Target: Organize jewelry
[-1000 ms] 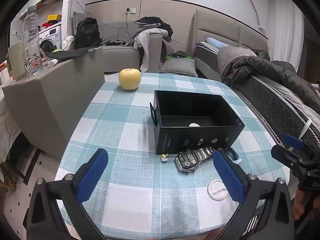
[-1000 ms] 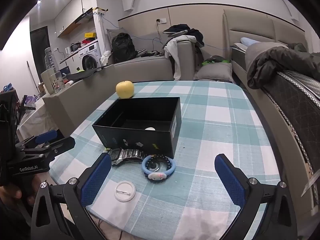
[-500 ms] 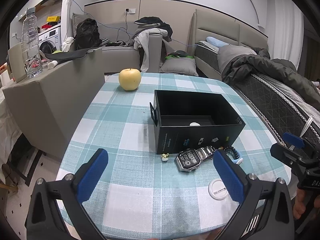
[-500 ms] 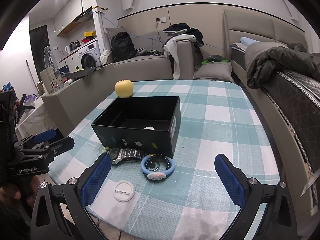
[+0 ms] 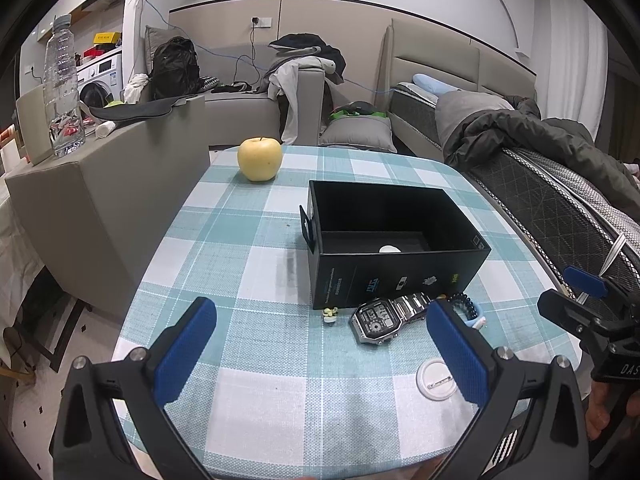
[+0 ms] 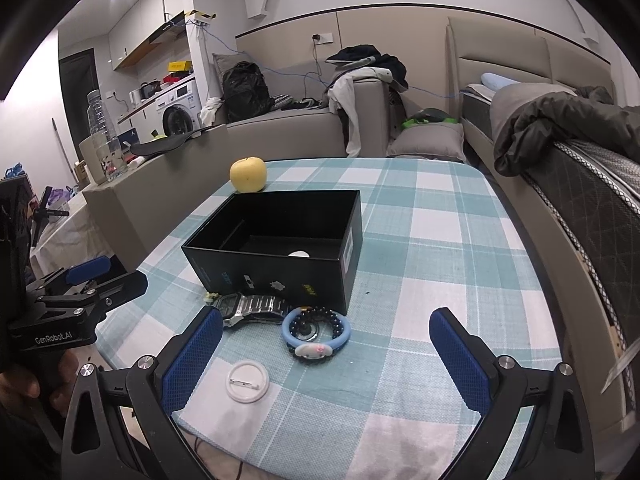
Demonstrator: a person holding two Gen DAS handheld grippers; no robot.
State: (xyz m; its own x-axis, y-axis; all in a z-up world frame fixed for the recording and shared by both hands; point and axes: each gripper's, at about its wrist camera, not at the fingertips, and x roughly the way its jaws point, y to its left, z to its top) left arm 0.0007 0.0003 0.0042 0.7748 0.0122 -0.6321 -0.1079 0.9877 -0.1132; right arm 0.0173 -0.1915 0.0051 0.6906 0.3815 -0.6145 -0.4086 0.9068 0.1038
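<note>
1. Both the left hand-held gripper (image 5: 320,344) and the right hand-held gripper (image 6: 326,344) hover spread wide and empty, seemingly poised to choose.
2. The watch (image 6: 256,307), bracelet (image 6: 316,330) and badge (image 6: 245,381) lie on the checked surface (image 6: 420,280) just before the open black box (image 6: 280,240), their likely destination.

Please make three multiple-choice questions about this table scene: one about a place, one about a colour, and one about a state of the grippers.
1. Where does the watch lie?
A. inside the black box
B. on the tablecloth in front of the black box
C. beside the apple

2. What colour is the ring-shaped bracelet with the white charm?
A. light blue
B. red
C. green

3. How are the right gripper and the left gripper?
A. both open and empty
B. right shut on the watch
C. left shut on the round badge

Answers: 1 B, the watch rests against the box's near wall; 2 A, its band is pale blue; 3 A, the fingers stand wide apart with nothing between them.
</note>
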